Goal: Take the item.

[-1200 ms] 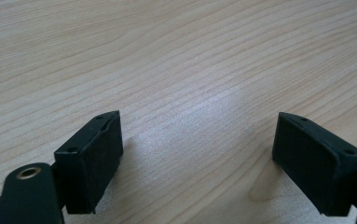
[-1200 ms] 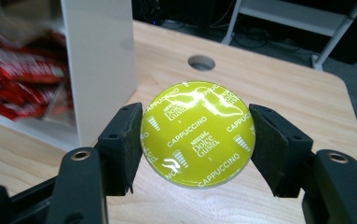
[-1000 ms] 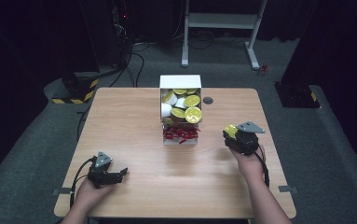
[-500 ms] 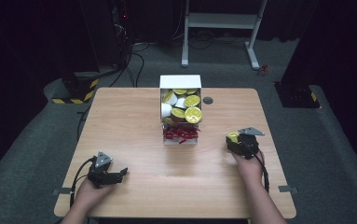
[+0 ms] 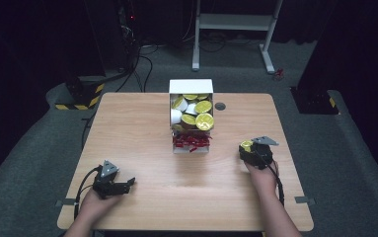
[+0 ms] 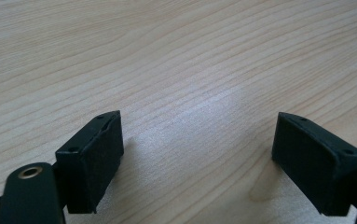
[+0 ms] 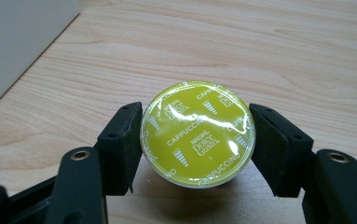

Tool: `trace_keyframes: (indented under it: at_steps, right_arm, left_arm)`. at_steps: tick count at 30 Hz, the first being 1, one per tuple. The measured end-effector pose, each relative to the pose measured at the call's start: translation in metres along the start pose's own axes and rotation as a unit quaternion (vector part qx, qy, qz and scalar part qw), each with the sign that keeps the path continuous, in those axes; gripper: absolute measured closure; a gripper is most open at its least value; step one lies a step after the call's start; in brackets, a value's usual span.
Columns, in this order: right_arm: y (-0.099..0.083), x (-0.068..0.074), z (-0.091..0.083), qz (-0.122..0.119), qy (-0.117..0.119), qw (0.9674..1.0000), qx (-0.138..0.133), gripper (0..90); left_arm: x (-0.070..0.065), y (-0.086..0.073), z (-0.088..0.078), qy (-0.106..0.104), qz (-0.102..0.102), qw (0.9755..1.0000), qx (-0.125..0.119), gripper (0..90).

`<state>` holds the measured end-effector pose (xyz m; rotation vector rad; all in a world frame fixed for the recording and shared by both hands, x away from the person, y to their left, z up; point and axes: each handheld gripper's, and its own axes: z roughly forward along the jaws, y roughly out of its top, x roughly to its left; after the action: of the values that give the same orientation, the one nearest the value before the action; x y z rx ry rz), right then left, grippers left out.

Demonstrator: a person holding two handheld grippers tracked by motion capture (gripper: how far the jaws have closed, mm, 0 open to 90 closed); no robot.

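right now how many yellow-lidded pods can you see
About 6: one held between the fingers of the right gripper, and roughly five showing in the open white box at mid-table, among them one at its front. More may lie hidden underneath.

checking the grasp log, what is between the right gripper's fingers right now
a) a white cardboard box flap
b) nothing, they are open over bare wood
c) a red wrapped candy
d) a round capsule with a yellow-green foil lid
d: in the right gripper view the right gripper has its black fingers pressed on both sides of a round capsule with a yellow-green foil lid printed "cappuccino", above the light wooden table.
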<state>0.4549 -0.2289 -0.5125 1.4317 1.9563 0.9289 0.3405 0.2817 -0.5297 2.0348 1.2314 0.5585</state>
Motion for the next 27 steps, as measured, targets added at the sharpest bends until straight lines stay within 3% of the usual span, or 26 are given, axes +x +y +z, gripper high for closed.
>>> trace_keyframes:
  at_steps: [3, 6, 11, 14, 19, 27]
  right_arm:
    - [0.0, -0.002, 0.002, -0.004, -0.007, 1.0, -0.005, 38.4]
    - [0.002, -0.005, 0.004, 0.013, -0.01, 0.9999, -0.001, 38.3]
    - [0.005, -0.005, 0.005, 0.0, -0.014, 0.9999, 0.005, 38.2]
    - [0.005, -0.005, 0.004, 0.011, -0.01, 0.9998, 0.008, 37.3]
    - [0.005, -0.005, 0.004, 0.022, -0.001, 0.9996, 0.016, 21.7]
    - [0.009, -0.005, -0.011, 0.024, 0.004, 0.9997, -0.001, 18.9]
  left_arm:
    - [0.0, 0.0, 0.0, -0.001, 0.0, 1.0, 0.0, 16.9]
    - [0.0, 0.0, 0.0, -0.001, 0.001, 1.0, 0.0, 16.9]
    - [0.0, 0.0, 0.0, -0.002, 0.0, 1.0, 0.0, 16.9]
    - [0.0, 0.0, 0.0, -0.001, 0.001, 1.0, 0.0, 16.9]
    - [0.0, 0.0, 0.0, -0.001, 0.001, 1.0, 0.0, 16.9]
    - [0.0, 0.0, 0.0, -0.001, 0.002, 1.0, 0.0, 16.9]
